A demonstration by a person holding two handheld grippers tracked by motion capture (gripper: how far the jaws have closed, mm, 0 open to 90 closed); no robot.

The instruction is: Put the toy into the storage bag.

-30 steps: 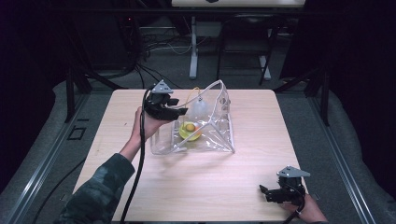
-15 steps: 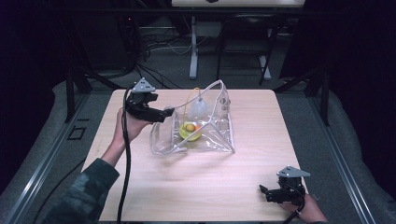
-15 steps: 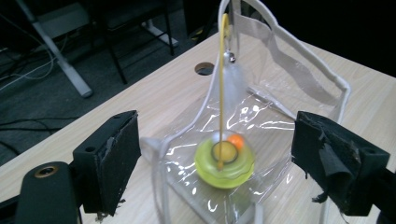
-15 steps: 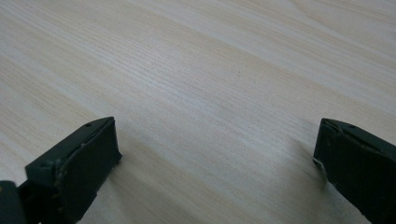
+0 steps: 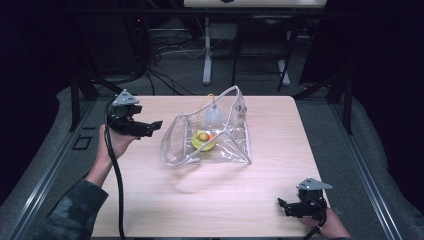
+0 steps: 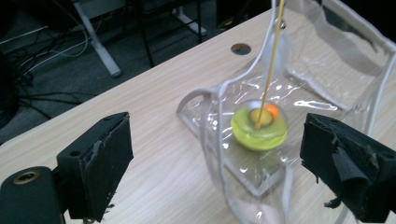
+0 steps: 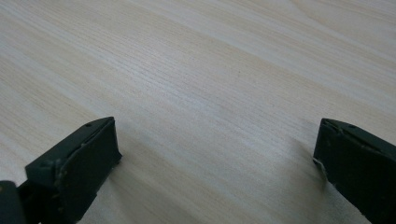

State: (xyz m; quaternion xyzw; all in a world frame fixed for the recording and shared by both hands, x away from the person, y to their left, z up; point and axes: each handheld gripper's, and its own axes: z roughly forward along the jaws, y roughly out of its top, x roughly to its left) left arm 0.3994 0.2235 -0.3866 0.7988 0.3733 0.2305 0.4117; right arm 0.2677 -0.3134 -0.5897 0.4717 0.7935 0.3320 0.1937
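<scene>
Light wood table (image 5: 210,200), dark room behind. A clear plastic pouch (image 5: 225,145) with a white-trimmed rim sat around the middle of the table, slightly toward the far side, its mouth facing left and gaping open. Inside it lay a yellow-green round item (image 5: 203,140) with a small orange bit (image 5: 211,136) on top; what it was exactly could not be told. A thin yellow cord (image 5: 205,102) arched up over the far part of the pouch; in the left gripper view the same cord (image 6: 270,60) ran down to the green item (image 6: 259,130). Something whitish also sat in the far part of the pouch, unclear through the plastic. Left gripper (image 5: 145,127) was held above the table's left side, just left of the pouch mouth, pointing right at it, not touching; jaws spread wide, nothing between them. In the left gripper view (image 6: 219,172) the pouch rim (image 6: 205,121) and green item showed between the black pads. A round hole (image 6: 241,48) in the tabletop showed near the far edge. Right gripper (image 5: 286,206) rested low at the near right corner, well apart from the pouch, jaws pointing left, spread wide and empty; its own view (image 7: 215,154) had bare wood grain (image 7: 196,70) between the pads. A camouflage-pattern sleeve (image 5: 70,210) came in at near left.
</scene>
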